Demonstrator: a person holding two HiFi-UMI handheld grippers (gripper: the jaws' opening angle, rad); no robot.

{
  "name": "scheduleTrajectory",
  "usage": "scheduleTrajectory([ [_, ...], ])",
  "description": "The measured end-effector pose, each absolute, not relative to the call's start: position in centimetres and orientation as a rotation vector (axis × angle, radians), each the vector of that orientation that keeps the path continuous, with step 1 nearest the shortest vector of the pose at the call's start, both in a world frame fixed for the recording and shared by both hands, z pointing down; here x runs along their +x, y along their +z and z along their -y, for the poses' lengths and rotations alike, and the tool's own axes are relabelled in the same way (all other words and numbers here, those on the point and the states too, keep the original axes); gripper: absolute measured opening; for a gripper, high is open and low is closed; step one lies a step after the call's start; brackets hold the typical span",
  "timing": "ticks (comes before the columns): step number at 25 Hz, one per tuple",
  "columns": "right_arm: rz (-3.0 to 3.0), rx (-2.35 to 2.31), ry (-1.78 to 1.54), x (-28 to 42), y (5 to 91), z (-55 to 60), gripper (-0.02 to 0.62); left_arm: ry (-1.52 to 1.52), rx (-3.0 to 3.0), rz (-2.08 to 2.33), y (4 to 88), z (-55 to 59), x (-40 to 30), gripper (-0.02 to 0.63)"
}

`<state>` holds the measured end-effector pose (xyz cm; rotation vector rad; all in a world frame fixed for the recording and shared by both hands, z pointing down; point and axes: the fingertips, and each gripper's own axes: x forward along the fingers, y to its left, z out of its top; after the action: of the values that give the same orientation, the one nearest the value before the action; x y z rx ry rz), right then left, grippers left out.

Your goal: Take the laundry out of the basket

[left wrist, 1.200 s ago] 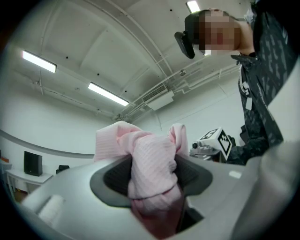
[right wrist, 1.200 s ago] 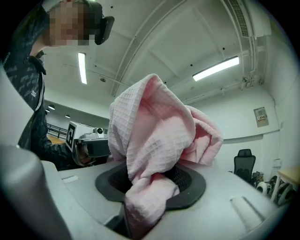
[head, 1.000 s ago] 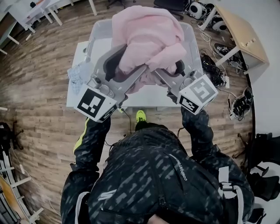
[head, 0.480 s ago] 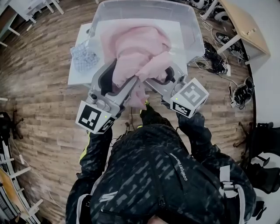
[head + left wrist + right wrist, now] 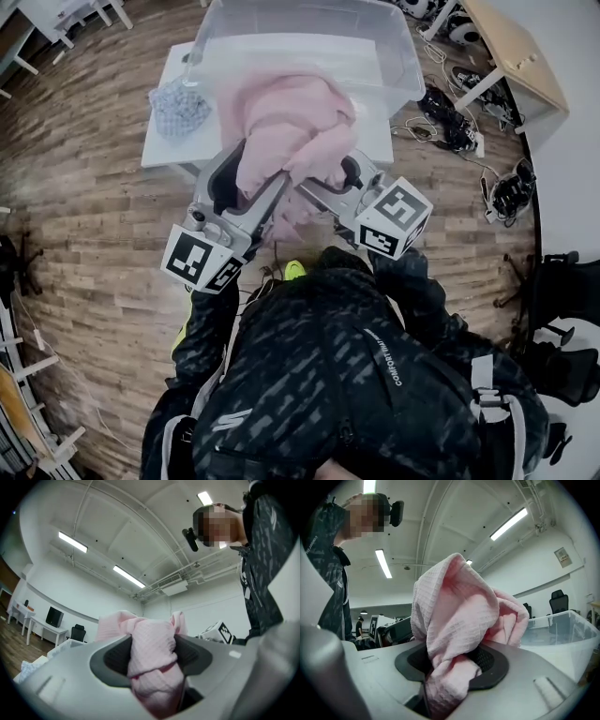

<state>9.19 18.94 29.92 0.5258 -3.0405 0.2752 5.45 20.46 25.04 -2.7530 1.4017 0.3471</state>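
Wood-plank flooring point(image 5: 84, 253) spreads around us, and on it stands a white rectangular table point(image 5: 164, 141) bearing a large clear plastic basket point(image 5: 394, 56) at its far side. From our head view, a bunched pink waffle-weave cloth point(image 5: 281, 131) is out of the basket, over the table's near half and near edge. Our left gripper point(image 5: 251, 183) and right gripper point(image 5: 328, 178) meet under it, crowding the space before our chest. Only the gripper views show the grips plainly. Both point up toward the ceiling lights, the left jaws clamped on a thick twist of the pink cloth and the right jaws clamped on a thinner fold. A small blue-grey patterned cloth point(image 5: 178, 108) lies on the table's left corner, apart from the pink one. Tangled black cables point(image 5: 450, 122) clutter the floor right of the table, while the left side has bare floor.
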Motion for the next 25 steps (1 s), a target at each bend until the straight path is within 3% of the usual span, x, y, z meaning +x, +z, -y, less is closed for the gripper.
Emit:
scheduleTrajectory([
  [25, 3.069, 0.566, 0.325, 16.9, 31.3, -24.1, 0.181, 0.350, -2.749, -1.465, 25.9, -25.4, 13.3, 0.258],
])
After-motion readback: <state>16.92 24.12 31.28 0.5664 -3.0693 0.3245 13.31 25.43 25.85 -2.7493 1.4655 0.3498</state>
